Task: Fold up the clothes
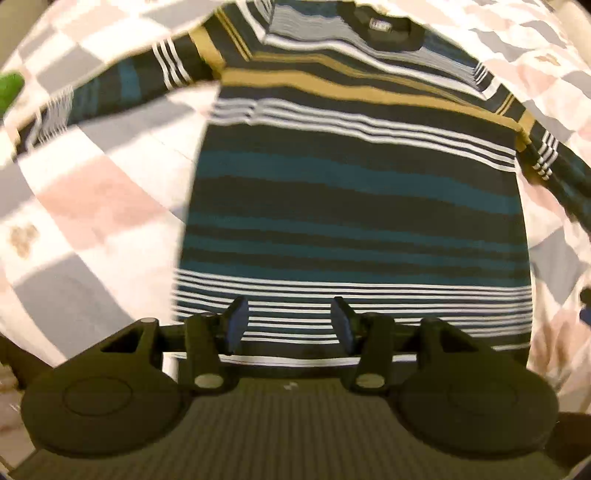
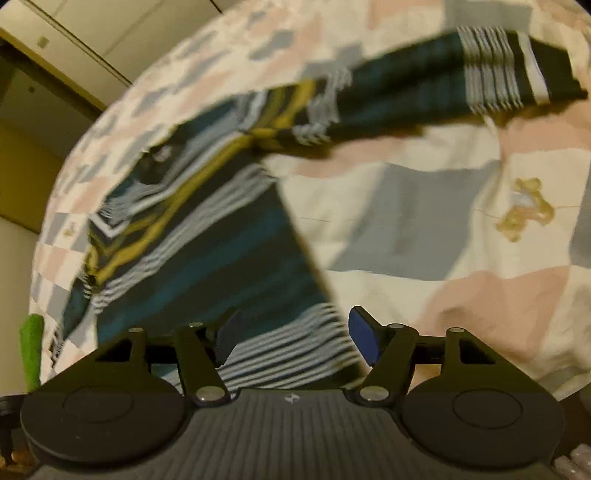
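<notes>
A striped sweater (image 1: pixel 351 192) lies flat on a bed cover (image 1: pixel 92 192) with pink, grey and white squares. The sweater is the big thing in the middle, so I tell where everything else is from it.

The sweater has dark, teal, white and mustard stripes. Its dark collar (image 1: pixel 384 27) is at the far end, with a small label inside. One sleeve (image 1: pixel 122 85) sticks out to one side of the sweater, and the other sleeve (image 1: pixel 554 162) goes off the other side. The bottom hem, with lots of thin white stripes, is at the near end.

The left gripper (image 1: pixel 291 323) hangs just over the sweater's bottom hem, about in the middle of it. Its two fingers are spread apart and nothing is between them. I cannot tell if the fingers touch the cloth.

The right gripper (image 2: pixel 295 339) is at a bottom corner of the sweater (image 2: pixel 207 251). Its fingers are spread wide too, with the striped corner showing in the gap. One blue finger pad (image 2: pixel 364 339) sits just past the sweater's side edge, over the bed cover (image 2: pixel 424 229). It is not pinching the cloth. From here a sleeve (image 2: pixel 443 85) stretches away from the sweater across the cover.

A small gold picture (image 2: pixel 524 210) is sewn on the cover, well away from the sweater. Something green (image 2: pixel 31 350) pokes up past the far sleeve, at the edge of the cover. Behind the bed are pale cupboard doors (image 2: pixel 110 33).

The pictures are a bit blurry.
</notes>
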The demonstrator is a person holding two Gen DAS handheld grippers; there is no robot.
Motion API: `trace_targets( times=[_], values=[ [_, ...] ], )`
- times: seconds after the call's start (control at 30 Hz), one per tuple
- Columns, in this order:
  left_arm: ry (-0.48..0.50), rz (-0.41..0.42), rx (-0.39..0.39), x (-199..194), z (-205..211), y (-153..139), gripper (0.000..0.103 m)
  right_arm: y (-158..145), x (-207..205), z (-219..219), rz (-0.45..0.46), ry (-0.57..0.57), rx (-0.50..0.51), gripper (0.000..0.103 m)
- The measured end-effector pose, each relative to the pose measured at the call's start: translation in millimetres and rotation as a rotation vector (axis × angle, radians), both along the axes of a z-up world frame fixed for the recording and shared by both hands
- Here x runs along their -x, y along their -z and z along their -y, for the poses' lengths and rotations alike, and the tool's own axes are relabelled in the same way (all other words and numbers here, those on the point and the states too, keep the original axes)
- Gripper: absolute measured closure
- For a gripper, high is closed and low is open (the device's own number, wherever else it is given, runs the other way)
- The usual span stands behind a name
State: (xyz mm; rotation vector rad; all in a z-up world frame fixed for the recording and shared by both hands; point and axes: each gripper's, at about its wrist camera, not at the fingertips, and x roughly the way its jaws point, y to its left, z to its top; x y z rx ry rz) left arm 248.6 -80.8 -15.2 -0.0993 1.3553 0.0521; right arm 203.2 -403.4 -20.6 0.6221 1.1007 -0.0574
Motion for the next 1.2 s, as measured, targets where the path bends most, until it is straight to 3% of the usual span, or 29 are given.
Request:
trace_targets(
  times=[0.27, 0.57, 0.93, 1.2],
  values=[
    [0.059, 0.071, -0.040, 15.5, -23.5, -53.2, 0.051, -46.4, 25.4, -59.1, 0.096, 0.001, 0.028, 0.032],
    [0.114, 0.128, -0.034, 30.3, -26.3, -81.0, 0.048, -66.8, 44.7, -84.7, 0.123, 0.011, 0.054, 0.030],
    [0.128, 0.153, -0.010, 26.5, -29.1, -84.3, 0.047, -67.1, 37.1, -95.3, 0.111, -0.012, 0.068, 0.030],
    [0.144, 0.123, 0.000, 9.0, -13.0, -49.6, 0.047, -33.7, 14.5, -80.1, 0.040, -0.059, 0.052, 0.030]
  ],
)
